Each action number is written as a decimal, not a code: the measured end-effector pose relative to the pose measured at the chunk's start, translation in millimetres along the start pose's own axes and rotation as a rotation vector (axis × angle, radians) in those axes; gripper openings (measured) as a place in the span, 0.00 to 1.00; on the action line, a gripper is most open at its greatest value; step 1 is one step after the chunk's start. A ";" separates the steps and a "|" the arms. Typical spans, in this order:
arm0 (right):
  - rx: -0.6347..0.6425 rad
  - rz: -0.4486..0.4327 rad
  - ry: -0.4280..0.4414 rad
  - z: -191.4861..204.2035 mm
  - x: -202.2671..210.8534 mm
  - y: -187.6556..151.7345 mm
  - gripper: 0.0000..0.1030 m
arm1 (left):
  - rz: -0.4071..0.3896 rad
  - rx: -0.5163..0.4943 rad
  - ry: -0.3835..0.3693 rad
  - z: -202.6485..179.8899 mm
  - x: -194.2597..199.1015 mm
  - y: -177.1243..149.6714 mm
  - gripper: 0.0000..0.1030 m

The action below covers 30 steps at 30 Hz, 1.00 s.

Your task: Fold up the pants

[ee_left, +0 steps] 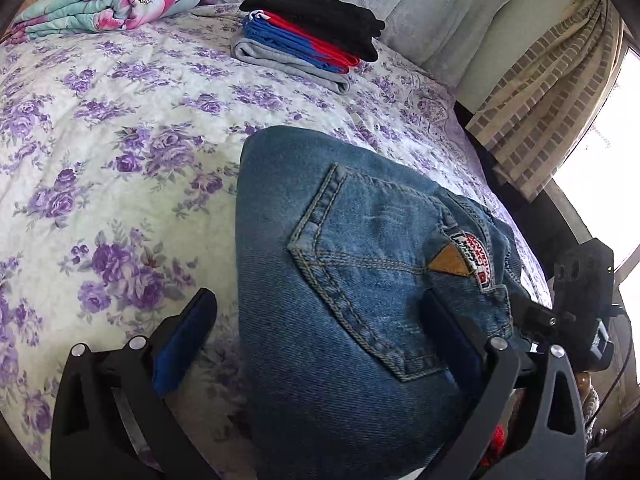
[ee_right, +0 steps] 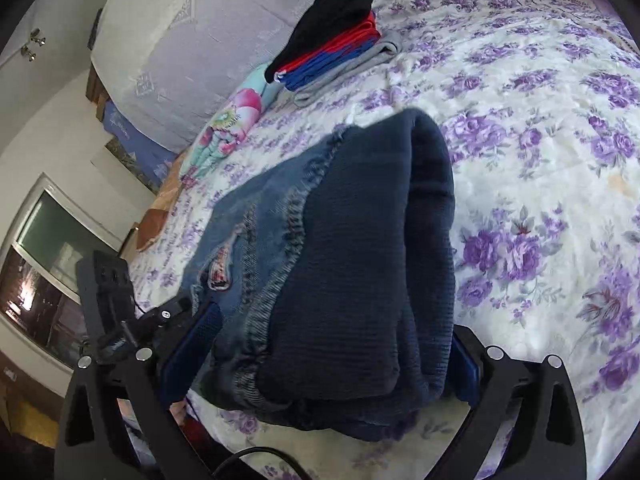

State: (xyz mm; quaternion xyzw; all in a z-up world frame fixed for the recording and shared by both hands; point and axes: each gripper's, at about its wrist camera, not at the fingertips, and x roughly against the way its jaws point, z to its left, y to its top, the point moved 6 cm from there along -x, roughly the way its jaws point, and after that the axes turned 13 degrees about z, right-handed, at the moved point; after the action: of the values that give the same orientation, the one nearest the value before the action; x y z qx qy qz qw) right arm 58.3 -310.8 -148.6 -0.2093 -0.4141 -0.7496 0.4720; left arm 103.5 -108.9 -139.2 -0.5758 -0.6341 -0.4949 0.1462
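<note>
Folded blue jeans [ee_left: 340,264] lie on the flowered bedspread [ee_left: 120,152], back pocket and patch facing up. My left gripper [ee_left: 316,332] is open wide at their near end: one finger rests over the bedspread, the other over the denim by the pocket. In the right wrist view the jeans [ee_right: 344,264] appear as a thick bundle, dark inner side and frayed hems showing. My right gripper [ee_right: 328,356] is open, and the bundle fills the gap between its fingers. Each gripper's body shows at the edge of the other's view.
A stack of folded clothes [ee_left: 308,36], black on red, blue and grey, sits near the headboard. A rolled floral quilt [ee_left: 108,4] lies at the far left. The bed edge, a curtain [ee_left: 552,92] and a window are on the right.
</note>
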 end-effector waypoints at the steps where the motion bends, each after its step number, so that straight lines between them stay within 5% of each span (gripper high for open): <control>1: 0.021 -0.009 -0.006 -0.1 -1.7 -1.0 0.96 | 0.005 -0.006 -0.010 0.8 -0.6 0.5 0.96; 7: 0.096 -0.069 0.042 2.3 8.2 -11.3 0.96 | -0.009 -0.025 -0.049 2.6 -0.5 -0.7 0.96; 20: 0.067 -0.037 0.097 5.6 4.1 -2.7 0.94 | 0.043 -0.029 -0.091 -8.3 -10.0 12.5 0.96; 30: 0.065 -0.077 0.124 5.9 11.1 -7.0 0.70 | 0.003 -0.089 -0.052 -16.6 1.3 8.4 0.70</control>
State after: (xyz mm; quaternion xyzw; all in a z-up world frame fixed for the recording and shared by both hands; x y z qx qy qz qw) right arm 46.5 -310.4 -140.4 -0.1307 -0.4160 -0.7648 0.4743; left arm 104.2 -122.7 -126.6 -0.5953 -0.6141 -0.5075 0.1046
